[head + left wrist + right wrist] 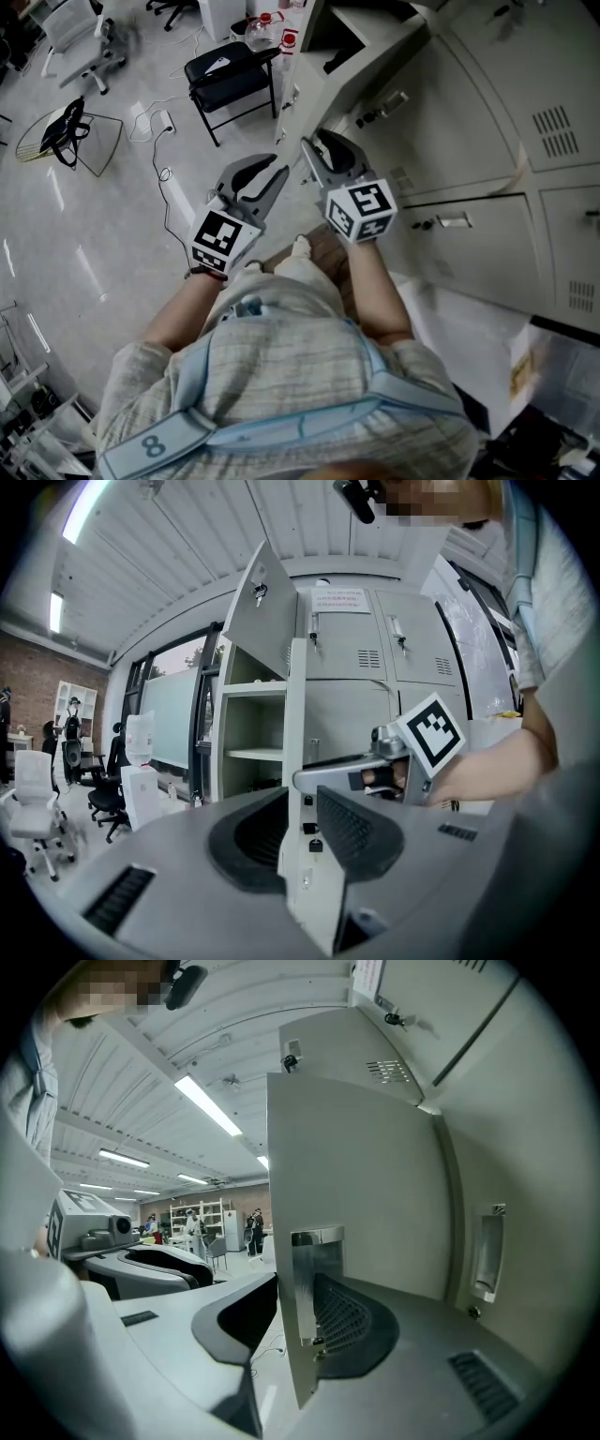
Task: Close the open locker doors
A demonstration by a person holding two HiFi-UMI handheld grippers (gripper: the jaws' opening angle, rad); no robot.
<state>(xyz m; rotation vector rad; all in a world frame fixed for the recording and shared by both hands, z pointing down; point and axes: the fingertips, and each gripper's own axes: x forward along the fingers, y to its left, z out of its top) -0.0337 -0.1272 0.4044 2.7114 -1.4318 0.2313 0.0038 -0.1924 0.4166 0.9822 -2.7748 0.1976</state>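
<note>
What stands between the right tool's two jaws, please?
The open locker door's edge, with its metal plate, stands between the right tool's open jaws; the right gripper view shows it.

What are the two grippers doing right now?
Left gripper: locker door edge between its jaws; grip cannot be told.
Right gripper: open, jaws around that locker door's edge.

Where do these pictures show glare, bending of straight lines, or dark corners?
Head view: bright streaks of glare lie on the floor. Left gripper view: the ceiling lamp blows out and the corners go black. Right gripper view: the fisheye bows the locker door along its top edge.
</note>
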